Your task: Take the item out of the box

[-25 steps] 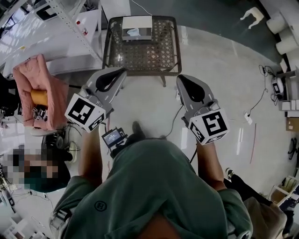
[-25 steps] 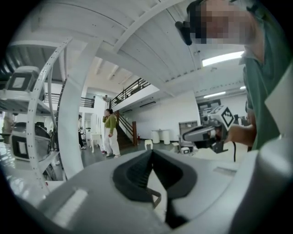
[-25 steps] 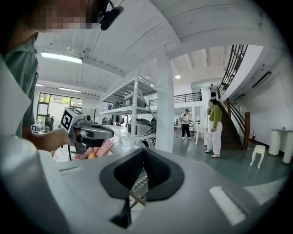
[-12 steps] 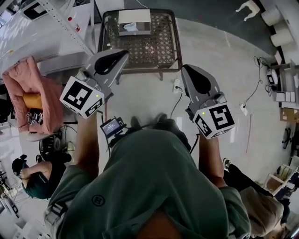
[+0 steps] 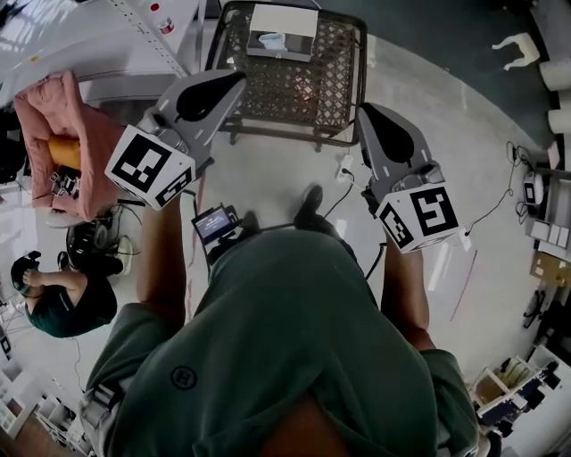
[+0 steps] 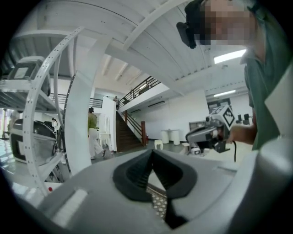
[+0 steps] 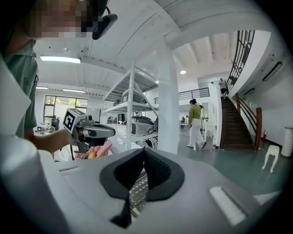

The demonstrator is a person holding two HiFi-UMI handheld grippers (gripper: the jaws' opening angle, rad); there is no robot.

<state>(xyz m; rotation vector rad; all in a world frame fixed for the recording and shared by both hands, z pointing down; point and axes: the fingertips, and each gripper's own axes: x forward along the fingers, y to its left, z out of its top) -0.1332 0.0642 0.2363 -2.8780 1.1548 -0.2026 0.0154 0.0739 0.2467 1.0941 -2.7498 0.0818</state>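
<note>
Head view: box point(image 5: 294, 21) lengthwise left-right.

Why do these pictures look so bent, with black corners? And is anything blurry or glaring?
Left gripper view: a fisheye lens bows the white column, leaves black corners, and a ceiling light burns out white. Right gripper view: the same bending and dark rim. Head view: fairly sharp, with pale sheen on the glossy floor.
</note>
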